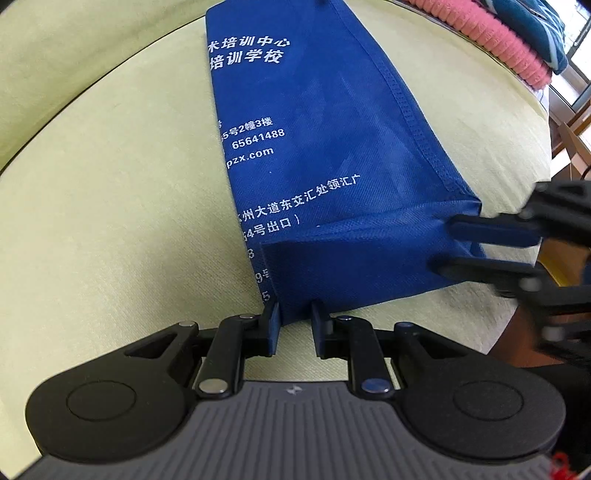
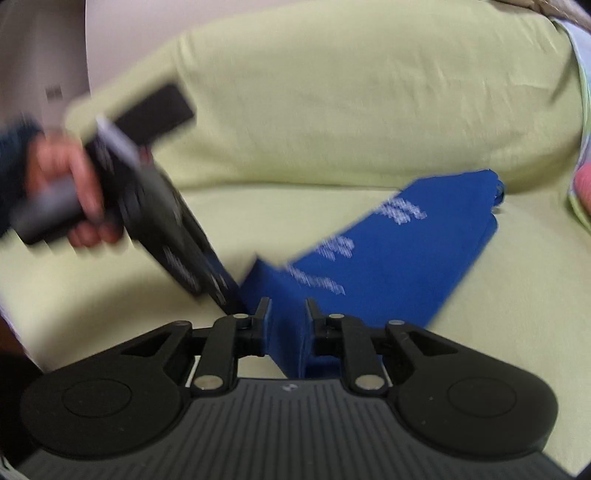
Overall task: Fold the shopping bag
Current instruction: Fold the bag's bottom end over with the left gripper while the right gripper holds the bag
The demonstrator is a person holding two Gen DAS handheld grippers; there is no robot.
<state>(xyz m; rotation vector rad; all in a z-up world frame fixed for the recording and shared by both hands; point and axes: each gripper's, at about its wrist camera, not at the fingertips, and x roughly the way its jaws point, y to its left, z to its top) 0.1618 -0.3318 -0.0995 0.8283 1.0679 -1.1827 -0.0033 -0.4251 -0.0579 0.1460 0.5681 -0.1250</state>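
Observation:
A blue non-woven shopping bag (image 1: 314,147) with white print lies as a long folded strip on a yellow-green cushion (image 1: 110,203). Its near end is turned up into a fold. My left gripper (image 1: 295,321) points steeply down and is shut on the bottom edge of that fold. My right gripper (image 1: 454,247) comes in from the right at the fold's corner, its fingers apart above and below the fabric. In the blurred right wrist view, blue bag cloth (image 2: 388,266) runs loosely between the right gripper (image 2: 287,317) pads. The left gripper (image 2: 225,291) stands beside it, held by a hand (image 2: 74,173).
A pink knitted textile (image 1: 491,40) and a teal item (image 1: 532,29) lie at the cushion's far right. The cushion's back rest (image 2: 369,92) rises behind the bag. A wooden floor or furniture edge (image 1: 569,129) shows past the right side.

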